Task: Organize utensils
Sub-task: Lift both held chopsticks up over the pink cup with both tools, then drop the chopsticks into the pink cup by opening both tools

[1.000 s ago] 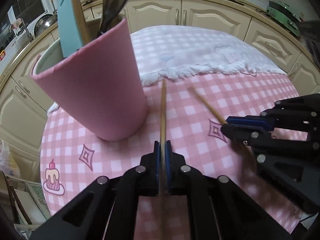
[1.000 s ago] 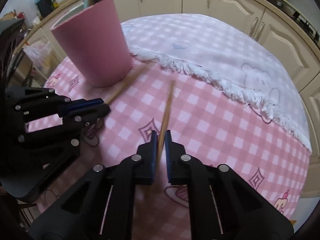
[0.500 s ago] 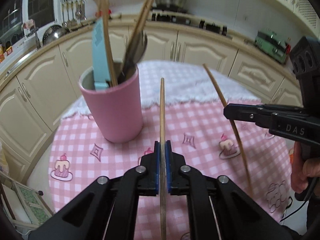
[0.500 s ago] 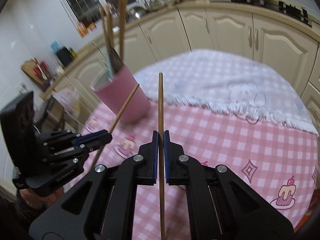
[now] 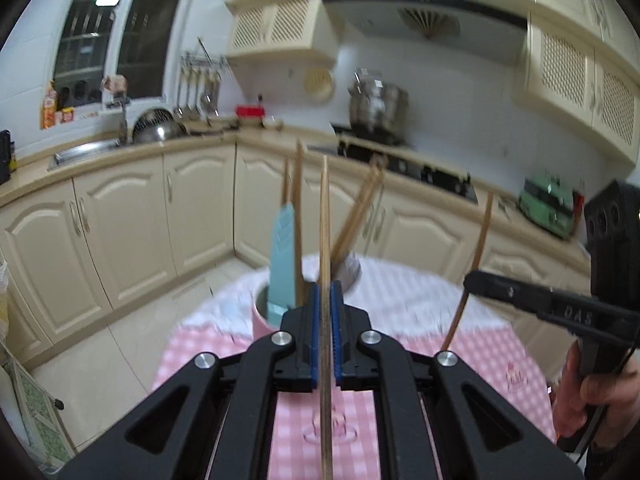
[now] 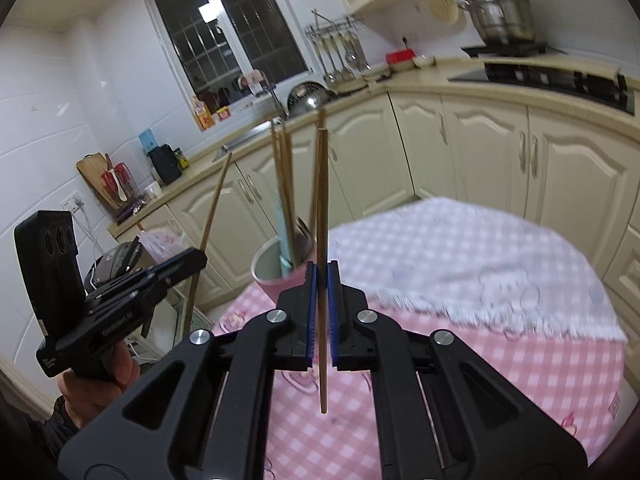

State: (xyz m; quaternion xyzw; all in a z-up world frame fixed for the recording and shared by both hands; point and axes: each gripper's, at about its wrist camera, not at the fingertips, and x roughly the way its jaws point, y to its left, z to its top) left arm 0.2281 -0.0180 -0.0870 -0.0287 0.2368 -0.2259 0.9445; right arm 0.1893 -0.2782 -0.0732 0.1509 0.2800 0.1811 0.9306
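My left gripper (image 5: 325,300) is shut on a wooden chopstick (image 5: 325,216) and holds it upright in the air, just in front of the pink utensil cup (image 5: 260,322). My right gripper (image 6: 322,280) is shut on a second wooden chopstick (image 6: 321,200), also upright, close to the cup (image 6: 276,280). The cup holds a light blue utensil (image 5: 282,252), wooden-handled utensils and a metal spoon. Each gripper shows in the other's view, the right one (image 5: 476,278) with its chopstick (image 5: 474,260), the left one (image 6: 196,260) with its chopstick (image 6: 210,216).
The cup stands on a round table with a pink checked cloth (image 6: 540,364) and a white fringed cloth (image 6: 460,256) over its far part. Cream kitchen cabinets (image 5: 192,208) curve around behind, with a sink, a stove and a steel pot (image 5: 378,104) on the counter.
Both grippers have lifted their chopsticks off the table and tilted them from flat to upright. The views have risen from the tablecloth to the kitchen beyond the cup.
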